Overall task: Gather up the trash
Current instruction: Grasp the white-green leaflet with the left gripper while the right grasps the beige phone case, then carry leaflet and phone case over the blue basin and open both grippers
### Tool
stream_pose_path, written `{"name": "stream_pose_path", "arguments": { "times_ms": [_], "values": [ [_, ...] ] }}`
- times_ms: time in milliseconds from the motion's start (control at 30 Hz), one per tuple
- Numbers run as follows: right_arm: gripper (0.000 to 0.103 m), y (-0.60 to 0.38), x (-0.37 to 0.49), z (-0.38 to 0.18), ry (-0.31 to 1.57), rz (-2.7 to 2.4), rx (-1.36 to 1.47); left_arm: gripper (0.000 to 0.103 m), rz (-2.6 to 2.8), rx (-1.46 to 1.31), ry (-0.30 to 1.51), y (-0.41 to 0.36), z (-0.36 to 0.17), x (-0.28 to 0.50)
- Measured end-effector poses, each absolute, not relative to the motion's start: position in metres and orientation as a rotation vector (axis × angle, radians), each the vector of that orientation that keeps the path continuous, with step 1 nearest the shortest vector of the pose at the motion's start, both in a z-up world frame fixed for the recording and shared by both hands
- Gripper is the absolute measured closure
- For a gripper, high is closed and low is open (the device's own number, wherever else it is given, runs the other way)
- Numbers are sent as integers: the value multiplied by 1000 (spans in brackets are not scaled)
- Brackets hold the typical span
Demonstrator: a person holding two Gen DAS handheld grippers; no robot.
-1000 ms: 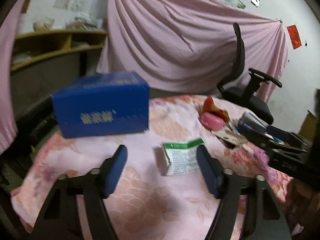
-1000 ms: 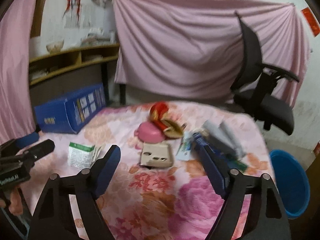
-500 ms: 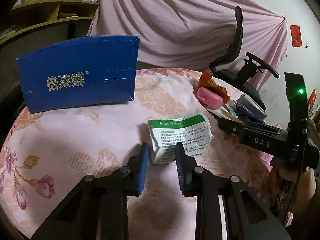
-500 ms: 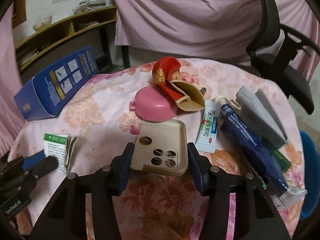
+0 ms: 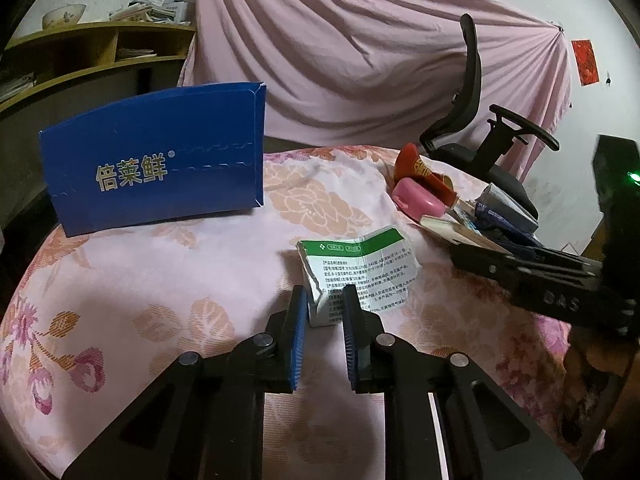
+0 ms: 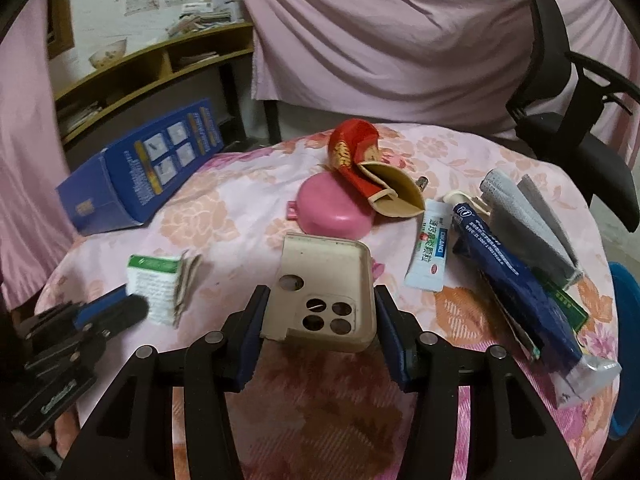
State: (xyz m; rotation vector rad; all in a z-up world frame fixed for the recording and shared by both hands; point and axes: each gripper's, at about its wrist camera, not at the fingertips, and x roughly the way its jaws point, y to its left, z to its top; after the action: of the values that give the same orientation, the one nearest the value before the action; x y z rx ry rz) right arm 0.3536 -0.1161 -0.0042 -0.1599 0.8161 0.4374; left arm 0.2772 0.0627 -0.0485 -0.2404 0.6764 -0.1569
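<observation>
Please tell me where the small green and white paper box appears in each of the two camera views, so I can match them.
Left wrist view: the paper box lies centre, its near end between the left gripper's fingers.
Right wrist view: the same paper box lies at lower left, beside the left gripper.
Shared landmark: the big blue box stands behind it in both.

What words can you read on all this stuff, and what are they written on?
"倍菜鲜": big blue box.
"DAS": right gripper, seen from the left wrist view.
"10": dark blue tube.
Small white tube, green-and-white packet and left gripper lettering: too small or blurred.
</observation>
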Motion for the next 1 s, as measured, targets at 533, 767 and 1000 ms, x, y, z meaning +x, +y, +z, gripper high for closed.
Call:
{"name": "stream_pose_path", "arguments": {
  "times_ms": [533,767,1000],
  "values": [
    [54,-134,306,30,486,451,-109,98,-85,-195,552,54,-45,258],
    [54,-163,290,41,389,515,3,100,-35,-186,452,33,-24,247],
    [54,-203,278,55,309,478,53,100,-76,-184,344,-20,13,252]
  ]
}}
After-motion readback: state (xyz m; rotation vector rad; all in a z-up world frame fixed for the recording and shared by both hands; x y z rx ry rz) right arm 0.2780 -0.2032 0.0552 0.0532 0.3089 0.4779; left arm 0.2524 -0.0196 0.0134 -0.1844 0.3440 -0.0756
